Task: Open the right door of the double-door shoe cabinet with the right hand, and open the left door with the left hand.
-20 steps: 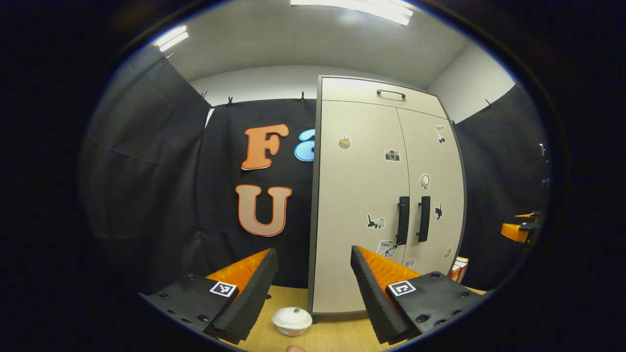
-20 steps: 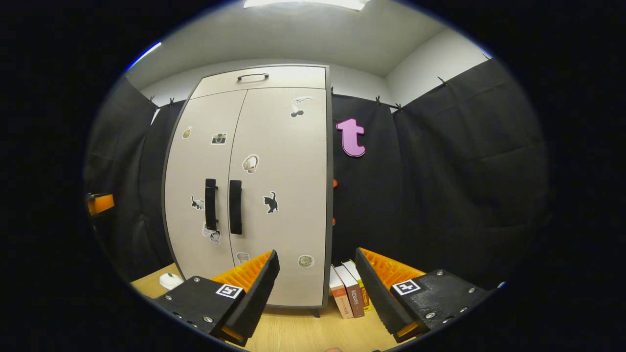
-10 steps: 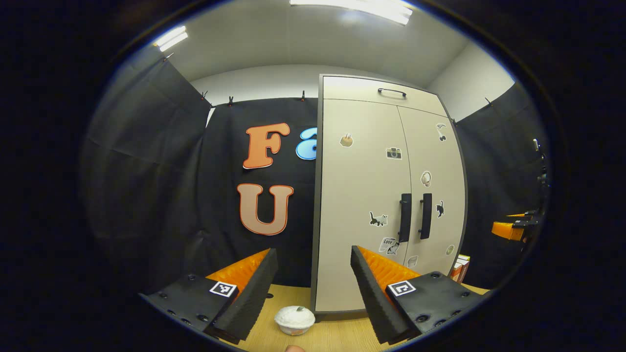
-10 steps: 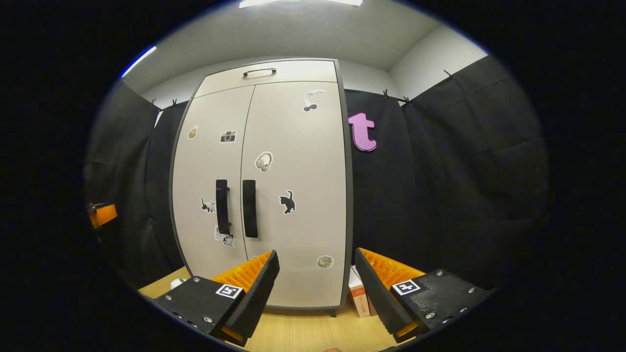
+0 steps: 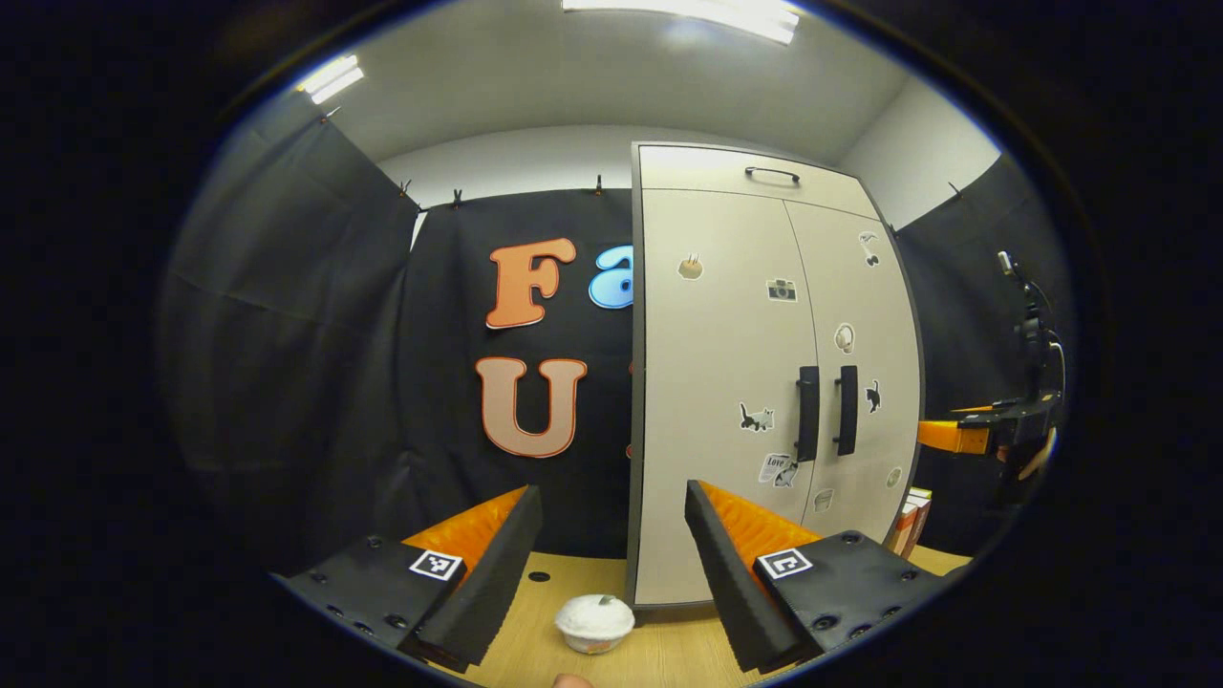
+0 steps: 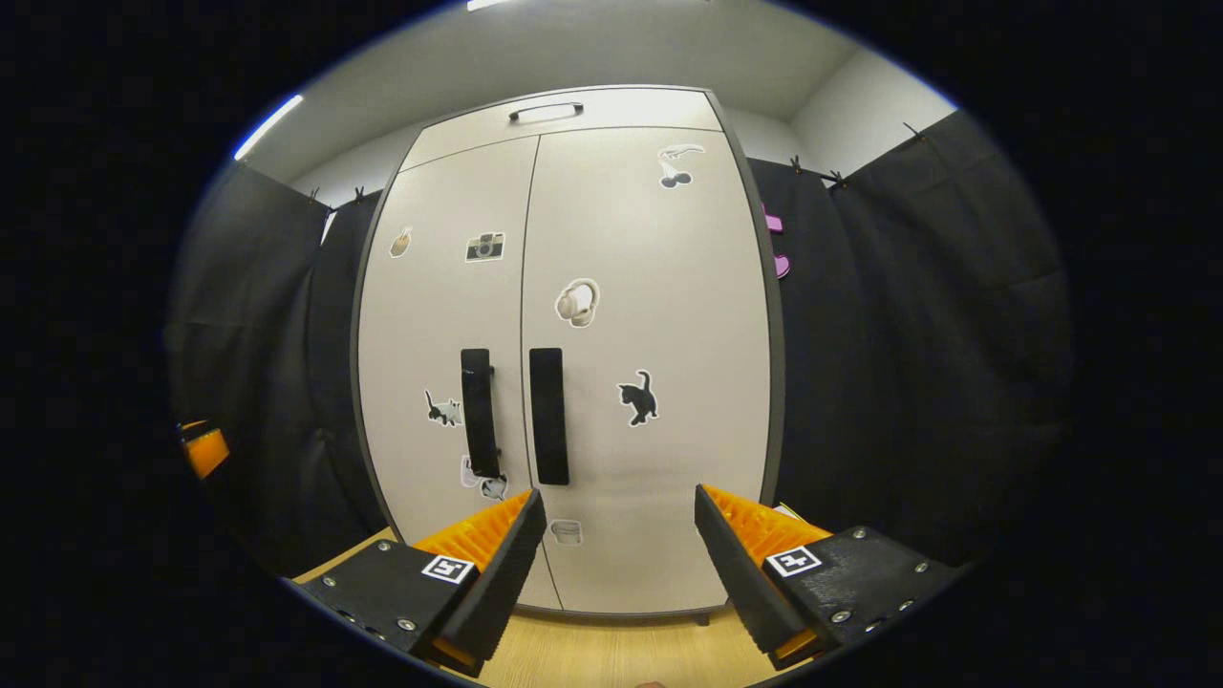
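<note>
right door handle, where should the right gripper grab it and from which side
Probably mid-bar: the right door handle is a tall upright bar beside the door seam. Come straight from the front with the open right gripper, fingers either side of the bar.

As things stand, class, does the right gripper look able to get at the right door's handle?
Probably yes. The right gripper is open and faces the closed cabinet; the right door's handle stands up and left of its fingers with nothing between.
</note>
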{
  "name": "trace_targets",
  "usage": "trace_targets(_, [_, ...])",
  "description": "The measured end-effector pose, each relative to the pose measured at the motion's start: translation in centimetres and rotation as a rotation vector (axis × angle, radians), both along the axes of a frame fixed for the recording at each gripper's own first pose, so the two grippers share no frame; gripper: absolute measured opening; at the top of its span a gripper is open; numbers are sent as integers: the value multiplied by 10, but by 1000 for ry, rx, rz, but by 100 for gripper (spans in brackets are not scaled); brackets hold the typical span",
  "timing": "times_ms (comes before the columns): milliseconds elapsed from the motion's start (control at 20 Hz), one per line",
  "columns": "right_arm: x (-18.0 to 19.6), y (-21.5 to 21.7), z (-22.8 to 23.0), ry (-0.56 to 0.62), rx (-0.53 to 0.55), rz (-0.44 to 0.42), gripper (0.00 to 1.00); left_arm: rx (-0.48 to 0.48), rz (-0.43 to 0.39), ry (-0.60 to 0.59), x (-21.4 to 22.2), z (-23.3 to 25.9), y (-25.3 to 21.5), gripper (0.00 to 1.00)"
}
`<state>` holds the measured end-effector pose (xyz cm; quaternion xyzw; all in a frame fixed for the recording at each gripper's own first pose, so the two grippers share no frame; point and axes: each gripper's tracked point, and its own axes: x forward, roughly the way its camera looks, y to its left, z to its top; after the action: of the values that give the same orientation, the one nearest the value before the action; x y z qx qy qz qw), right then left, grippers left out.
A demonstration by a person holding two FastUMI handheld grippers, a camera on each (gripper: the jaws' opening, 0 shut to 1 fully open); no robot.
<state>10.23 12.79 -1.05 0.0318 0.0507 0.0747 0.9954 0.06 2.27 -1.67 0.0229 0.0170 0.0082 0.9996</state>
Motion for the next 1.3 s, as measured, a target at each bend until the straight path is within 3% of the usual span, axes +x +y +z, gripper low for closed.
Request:
trace_targets(350, [54, 45, 8, 1, -12, 4, 95, -11, 26, 23, 4, -17, 21, 96])
trace_targets(700, [97, 61, 11, 12, -32, -23, 93, -19, 36, 22, 8, -28, 35, 96])
trace_targets(1150, [123, 74, 7, 10, 33, -27, 64, 0, 55, 3, 6, -32, 55, 96])
trace_targets(1300, [125, 73, 6, 4, 10, -45, 54, -15, 68, 8, 7, -35, 62, 96])
